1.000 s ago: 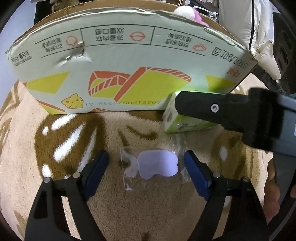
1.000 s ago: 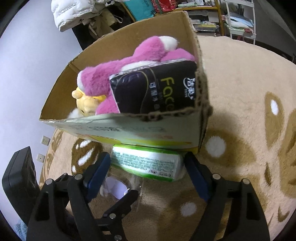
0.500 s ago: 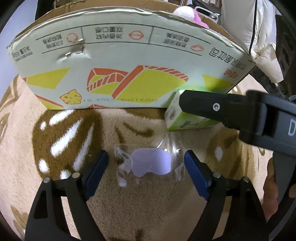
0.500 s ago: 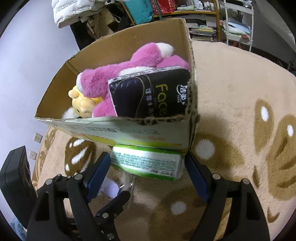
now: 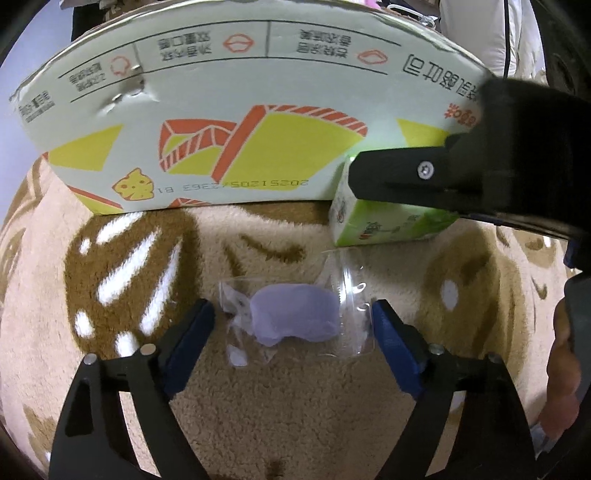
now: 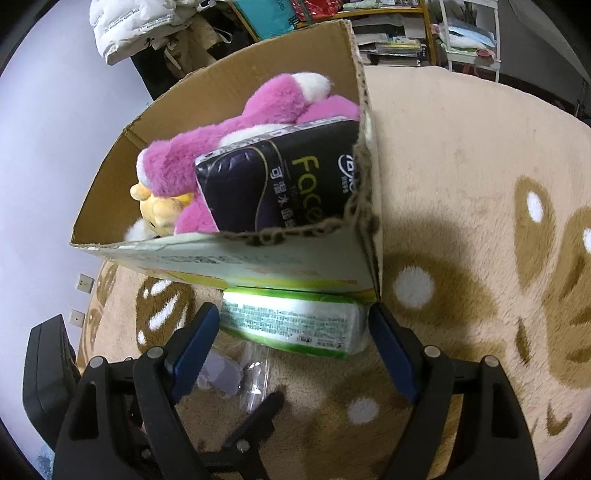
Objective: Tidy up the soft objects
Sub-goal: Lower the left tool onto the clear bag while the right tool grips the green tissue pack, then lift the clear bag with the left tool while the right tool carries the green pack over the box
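A clear plastic bag with a lilac soft item (image 5: 295, 317) lies on the carpet between the open fingers of my left gripper (image 5: 293, 325); it also shows in the right wrist view (image 6: 225, 373). A green tissue pack (image 6: 295, 325) lies against the cardboard box (image 6: 258, 258), between the open fingers of my right gripper (image 6: 291, 332). In the left wrist view the pack (image 5: 384, 225) sits under the right gripper's black finger (image 5: 424, 177). The box holds a pink plush toy (image 6: 258, 125), a yellow plush (image 6: 159, 206) and a black tissue pack (image 6: 284, 184).
The beige and brown patterned carpet (image 6: 461, 166) spreads to the right of the box. White padded jackets (image 6: 136, 26) and shelves with books (image 6: 391, 37) stand behind the box. A black object (image 6: 48, 369) sits at the left.
Both grippers have moved slightly closer to their items. The lilac bag and the green pack lie where they were.
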Demonstrator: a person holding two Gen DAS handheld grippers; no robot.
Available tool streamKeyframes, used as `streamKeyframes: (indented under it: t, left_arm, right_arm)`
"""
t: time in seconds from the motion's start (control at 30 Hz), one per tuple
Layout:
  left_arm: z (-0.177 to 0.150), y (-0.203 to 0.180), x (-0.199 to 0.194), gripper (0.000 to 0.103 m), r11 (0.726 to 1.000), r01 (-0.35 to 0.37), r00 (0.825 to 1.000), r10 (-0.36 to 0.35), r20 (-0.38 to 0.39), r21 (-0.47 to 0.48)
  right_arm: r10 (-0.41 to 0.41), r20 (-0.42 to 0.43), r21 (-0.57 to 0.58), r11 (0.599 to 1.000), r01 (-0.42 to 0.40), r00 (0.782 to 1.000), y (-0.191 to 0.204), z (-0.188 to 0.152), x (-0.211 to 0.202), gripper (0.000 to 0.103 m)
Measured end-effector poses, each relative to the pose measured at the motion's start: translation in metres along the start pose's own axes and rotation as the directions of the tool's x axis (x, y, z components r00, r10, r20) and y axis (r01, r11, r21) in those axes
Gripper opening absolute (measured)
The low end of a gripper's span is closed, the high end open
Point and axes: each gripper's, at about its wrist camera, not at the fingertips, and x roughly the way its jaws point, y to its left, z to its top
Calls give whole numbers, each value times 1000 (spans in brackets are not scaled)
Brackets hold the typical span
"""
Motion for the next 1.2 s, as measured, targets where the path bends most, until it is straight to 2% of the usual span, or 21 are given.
streamKeyframes:
  t: [0.03, 0.3, 0.4, 0.57, 0.8, 1.0, 1.07, 1.2]
  left_arm:
    - [0, 1, -1, 77, 1000, -11, 1000, 11, 4, -7]
    - [-2, 14, -10, 73, 1000, -3, 1000, 3, 14, -25]
    - [-2, 16, -18, 72, 999, -27, 999, 28, 23, -37]
    - [-5, 28, -35, 64, 995, -82, 995, 86, 56, -60]
    - [-3, 43, -61, 61, 991, -107, 987, 116, 108, -86]
    - [0, 39, -99, 61, 977, -159, 956, 188, 223, -143]
    - [-2, 40, -112, 61, 970, -189, 936, 225, 269, -151]
    - [3, 47, -127, 62, 965, -188, 914, 240, 328, -181]
  right_arm:
    - [-3, 1, -4, 1000, 3, 1000, 0, 0, 0, 87]
    - [-46, 23, -37, 998, 47, 999, 5, -1, -6, 84]
    - [-44, 29, -30, 999, 45, 999, 3, -2, -8, 84]
    - [-28, 44, -3, 1000, 28, 999, -4, -2, -15, 84]
    - [-18, 74, 1, 1000, 18, 997, -3, -9, -29, 84]
    - [3, 122, 9, 1000, -4, 992, 0, -19, -50, 84]
    - [18, 147, 15, 1000, -20, 989, 1, -20, -59, 84]
    - [38, 191, 7, 999, -40, 981, 5, -23, -76, 84]
